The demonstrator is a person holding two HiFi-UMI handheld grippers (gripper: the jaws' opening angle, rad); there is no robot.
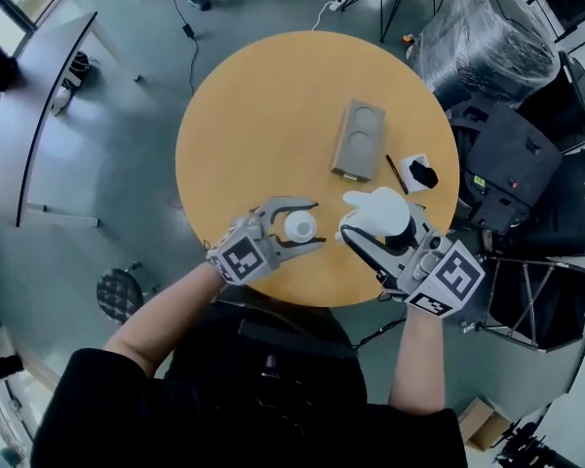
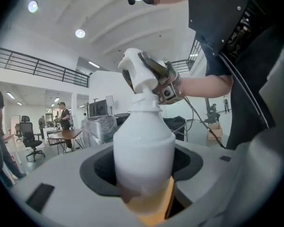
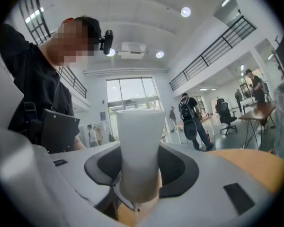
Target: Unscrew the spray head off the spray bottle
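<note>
The white spray bottle (image 1: 299,227) stands upright over the near edge of the round table, with my left gripper (image 1: 310,226) shut on its body (image 2: 144,141). The white spray head (image 1: 380,210) is just to the bottle's right and apart from it, and my right gripper (image 1: 363,217) is shut on it. In the left gripper view the spray head (image 2: 139,72) shows above and behind the bottle's neck. The right gripper view has the spray head (image 3: 138,141) filling the space between the jaws, a thin tube hanging beneath it; the bottle is hidden there.
On the round wooden table (image 1: 273,115) lie a grey rectangular tray (image 1: 359,140), a black pen (image 1: 397,175) and a white card with a black object (image 1: 421,174). Black cases and chairs crowd the floor to the right. People stand far off in the hall.
</note>
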